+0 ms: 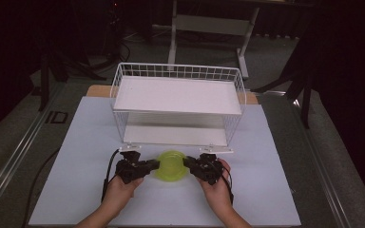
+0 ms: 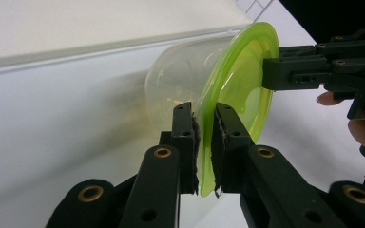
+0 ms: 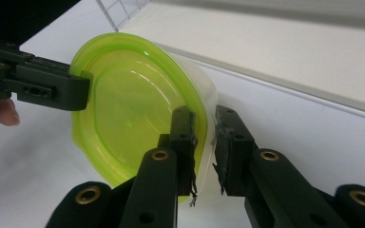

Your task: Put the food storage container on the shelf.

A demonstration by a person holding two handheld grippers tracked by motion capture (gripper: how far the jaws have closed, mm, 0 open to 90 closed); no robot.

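We are looking down at a wide white flat-topped counter point(image 1: 266, 190), and toward its far half a white wire-mesh rack with two flat white shelves point(image 1: 178, 95) is standing with its open front facing us. Just in front of the rack's lower shelf, near the middle of the counter, a round clear plastic container with a lime-green lid point(image 1: 171, 165) is sitting between our two hands.

We are gripping that container from both sides. Our left claw point(image 1: 153, 165) is coming in from the left, and in the left gripper view its two black jaws are pressing together on the green lid's rim point(image 2: 208, 142), one pad on each face of it, with the clear body point(image 2: 180, 80) of the container lying beyond on the side toward the rack. Our right claw point(image 1: 188, 164) is reaching in from the opposite side; in the right gripper view its jaws are standing on either side of the rim, where the lid point(image 3: 133, 109) is meeting the clear wall point(image 3: 204, 95), the left pad touching the green edge and a narrow gap showing at the right pad, so we cannot tell whether it is clamping fully.
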